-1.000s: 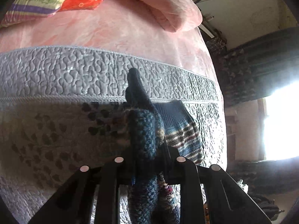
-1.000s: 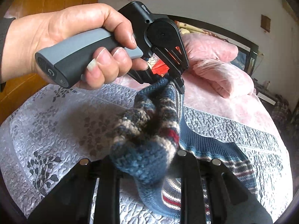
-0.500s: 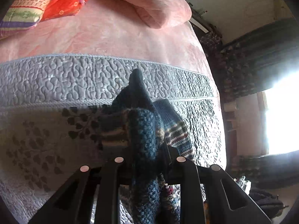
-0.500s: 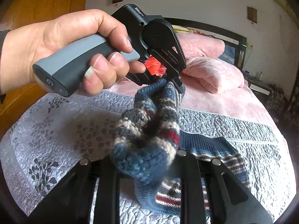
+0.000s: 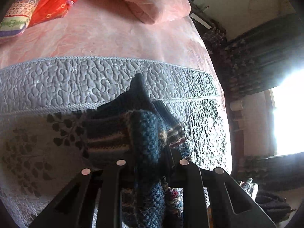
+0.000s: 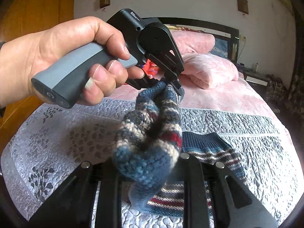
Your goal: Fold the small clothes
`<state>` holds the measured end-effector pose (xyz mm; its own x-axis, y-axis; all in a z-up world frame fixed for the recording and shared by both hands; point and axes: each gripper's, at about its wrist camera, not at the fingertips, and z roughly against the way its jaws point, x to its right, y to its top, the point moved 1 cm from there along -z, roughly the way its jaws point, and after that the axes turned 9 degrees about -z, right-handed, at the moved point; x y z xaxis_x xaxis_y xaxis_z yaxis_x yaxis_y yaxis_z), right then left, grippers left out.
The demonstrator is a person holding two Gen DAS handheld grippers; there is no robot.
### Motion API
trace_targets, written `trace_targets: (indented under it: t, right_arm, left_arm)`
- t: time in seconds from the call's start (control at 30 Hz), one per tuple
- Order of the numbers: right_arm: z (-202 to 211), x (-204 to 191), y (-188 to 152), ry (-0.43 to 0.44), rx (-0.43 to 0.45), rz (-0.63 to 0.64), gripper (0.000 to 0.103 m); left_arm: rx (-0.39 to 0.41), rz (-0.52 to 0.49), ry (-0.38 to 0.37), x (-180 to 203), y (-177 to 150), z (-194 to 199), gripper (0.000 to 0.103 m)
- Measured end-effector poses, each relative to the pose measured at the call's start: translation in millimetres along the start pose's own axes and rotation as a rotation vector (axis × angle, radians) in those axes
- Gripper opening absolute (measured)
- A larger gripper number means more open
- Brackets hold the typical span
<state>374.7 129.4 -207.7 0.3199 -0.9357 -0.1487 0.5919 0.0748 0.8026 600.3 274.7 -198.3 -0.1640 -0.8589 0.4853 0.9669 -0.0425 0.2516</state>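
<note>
My left gripper [image 6: 173, 84] holds one edge of the knitted garment [image 6: 152, 133]; its jaws are clamped narrow on the blue-and-beige striped wool, above the grey quilted bedspread [image 6: 76, 133]. My left hand [image 6: 62, 57] wraps the gripper's grey handle, with the black body tilted down toward the bedspread.

My right gripper [image 6: 150, 163] holds a second bunch of the same garment. Its jaws are pressed against thick blue knit, which fills the gap between them. In the right wrist view the wool hangs as a loose loop between the two grippers, raised off the bedspread.

The remainder of the garment lies on the bedspread below and beyond the lifted loop. The navy ribbed hem and the red, white and blue stripes rest flat on the quilting.

In the left wrist view the left gripper [image 5: 150, 163] shows blue knit packed between its jaws, with more of the striped fabric spread on the bedspread just ahead of them.

Beyond the bedspread's far edge lies a pink blanket [image 5: 114, 34]. A pink pillow [image 5: 152, 1] rests on the blanket at the far side. Red fabric [image 5: 55, 3] and a patterned cushion [image 5: 15, 17] lie further along the same blanket, well apart from the garment.
</note>
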Motion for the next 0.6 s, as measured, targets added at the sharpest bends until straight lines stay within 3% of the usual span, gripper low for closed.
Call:
trace_targets:
  t: [0.6]
  right_arm:
    - [-1.6,61.3,-17.6,-0.035,-0.008,-0.102,0.02]
  left_arm:
    - [-0.039,-0.035,0.046,44.1,9.3,-59.1,0.02]
